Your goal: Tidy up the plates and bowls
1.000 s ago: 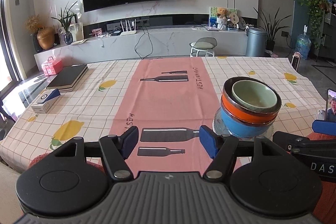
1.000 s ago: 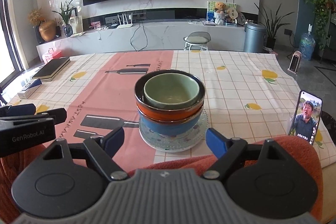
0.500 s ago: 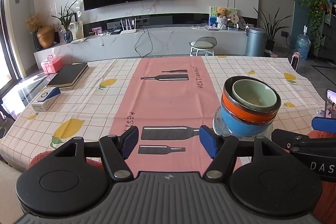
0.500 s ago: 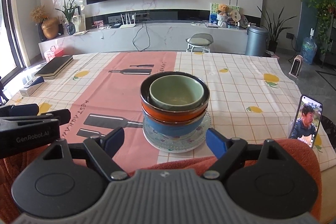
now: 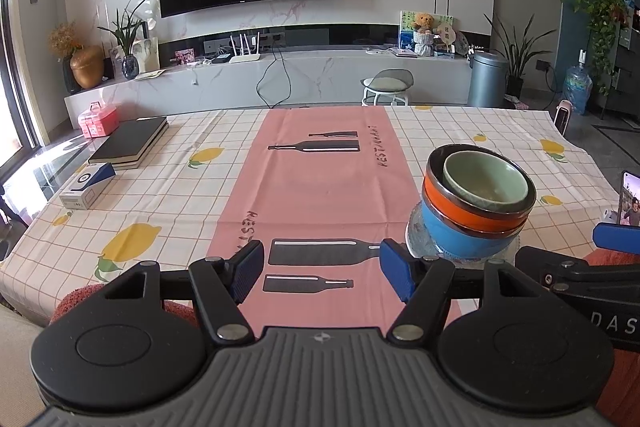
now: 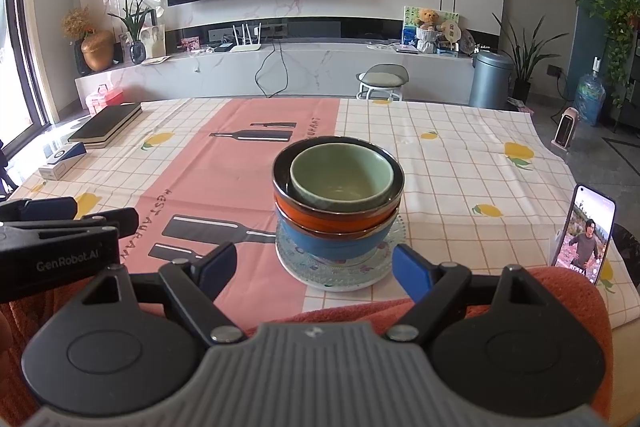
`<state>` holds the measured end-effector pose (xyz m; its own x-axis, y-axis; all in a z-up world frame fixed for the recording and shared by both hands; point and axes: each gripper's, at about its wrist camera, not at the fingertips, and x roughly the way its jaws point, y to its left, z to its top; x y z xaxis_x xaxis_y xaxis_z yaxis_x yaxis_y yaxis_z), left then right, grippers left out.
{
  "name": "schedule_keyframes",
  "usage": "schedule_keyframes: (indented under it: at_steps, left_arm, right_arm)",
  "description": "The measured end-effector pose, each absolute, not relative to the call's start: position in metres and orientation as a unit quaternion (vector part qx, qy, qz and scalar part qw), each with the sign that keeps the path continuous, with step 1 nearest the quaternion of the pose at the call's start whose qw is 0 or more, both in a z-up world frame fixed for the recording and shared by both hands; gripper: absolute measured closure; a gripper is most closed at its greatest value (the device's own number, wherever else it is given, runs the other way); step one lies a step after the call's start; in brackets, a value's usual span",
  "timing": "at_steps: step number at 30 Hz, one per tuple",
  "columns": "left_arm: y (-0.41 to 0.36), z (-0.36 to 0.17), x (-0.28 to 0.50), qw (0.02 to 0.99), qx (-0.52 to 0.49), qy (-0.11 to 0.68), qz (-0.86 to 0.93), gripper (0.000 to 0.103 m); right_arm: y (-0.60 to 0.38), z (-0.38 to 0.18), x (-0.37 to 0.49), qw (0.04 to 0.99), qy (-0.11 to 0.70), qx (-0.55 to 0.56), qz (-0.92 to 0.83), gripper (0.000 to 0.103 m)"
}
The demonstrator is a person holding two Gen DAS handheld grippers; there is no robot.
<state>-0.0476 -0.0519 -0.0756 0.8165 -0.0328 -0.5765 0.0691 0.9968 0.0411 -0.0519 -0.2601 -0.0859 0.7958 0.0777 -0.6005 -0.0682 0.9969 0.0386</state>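
Observation:
A stack stands near the table's front edge: a pale green bowl (image 6: 340, 175) nested in an orange bowl (image 6: 336, 219), that in a blue bowl (image 6: 332, 245), all on a clear glass plate (image 6: 340, 275). My right gripper (image 6: 314, 269) is open just in front of the stack, touching nothing. In the left wrist view the same stack shows at the right, green bowl (image 5: 486, 181) on top. My left gripper (image 5: 322, 273) is open over the pink runner, left of the stack, with nothing between its fingers.
A phone (image 6: 586, 233) stands propped at the table's right front. Black books (image 5: 130, 145) and a small blue-and-white box (image 5: 88, 185) lie at the far left. A red-orange cloth (image 6: 560, 291) covers the near edge. The checked tablecloth (image 5: 160, 195) spreads around.

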Motion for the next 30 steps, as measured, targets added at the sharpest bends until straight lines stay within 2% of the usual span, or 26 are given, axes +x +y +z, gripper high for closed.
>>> schedule_keyframes:
  at_steps: [30]
  left_arm:
    - [-0.0509, -0.0788, -0.0486, 0.950, 0.021, 0.309, -0.027, 0.025]
  right_arm:
    - [-0.2587, -0.0849, -0.0540, 0.948, 0.315, 0.003, 0.044, 0.019]
